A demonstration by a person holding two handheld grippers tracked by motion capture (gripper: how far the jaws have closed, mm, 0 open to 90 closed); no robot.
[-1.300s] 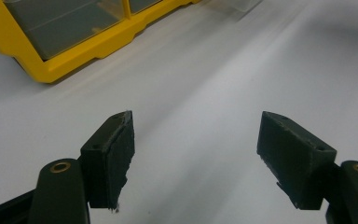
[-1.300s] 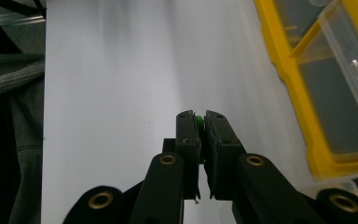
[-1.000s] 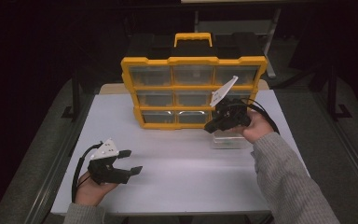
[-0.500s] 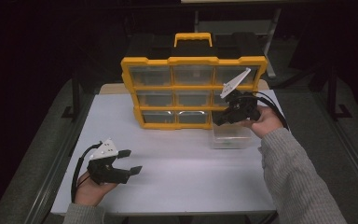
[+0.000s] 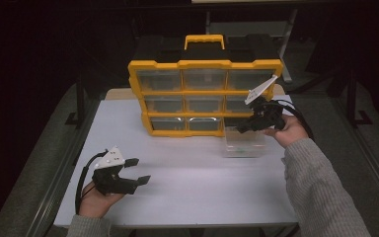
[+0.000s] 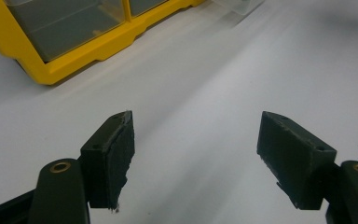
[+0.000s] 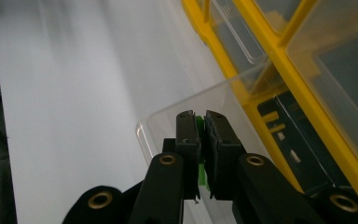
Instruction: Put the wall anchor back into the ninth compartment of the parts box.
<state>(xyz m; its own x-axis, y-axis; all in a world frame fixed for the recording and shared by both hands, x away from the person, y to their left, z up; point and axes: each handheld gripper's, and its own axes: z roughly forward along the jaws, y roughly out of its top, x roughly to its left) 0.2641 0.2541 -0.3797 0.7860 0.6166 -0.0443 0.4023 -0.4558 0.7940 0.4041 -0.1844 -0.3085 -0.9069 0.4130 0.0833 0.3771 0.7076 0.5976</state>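
Observation:
A yellow organizer [image 5: 205, 98] with clear drawers stands upright at the back of the white table [image 5: 202, 187]. One clear drawer [image 5: 244, 143] lies out on the table in front of its lower right corner, where an empty slot [image 7: 284, 135] gapes. My right gripper [image 5: 242, 127] hovers just above that drawer's far edge, shut on a small green thing [image 7: 200, 140] pinched between its pads. My left gripper [image 5: 138, 171] rests near the front left of the table, open, with nothing between its jaws [image 6: 198, 163].
Bare white tabletop lies between the two grippers. The organizer's lower left corner [image 6: 74, 42] and the drawer's edge [image 6: 240, 5] are far ahead of the left gripper. Dark floor and metal frame rails flank the table.
The right gripper has shifted to the right along the organizer's front, staying shut on the green thing. The left gripper has not moved.

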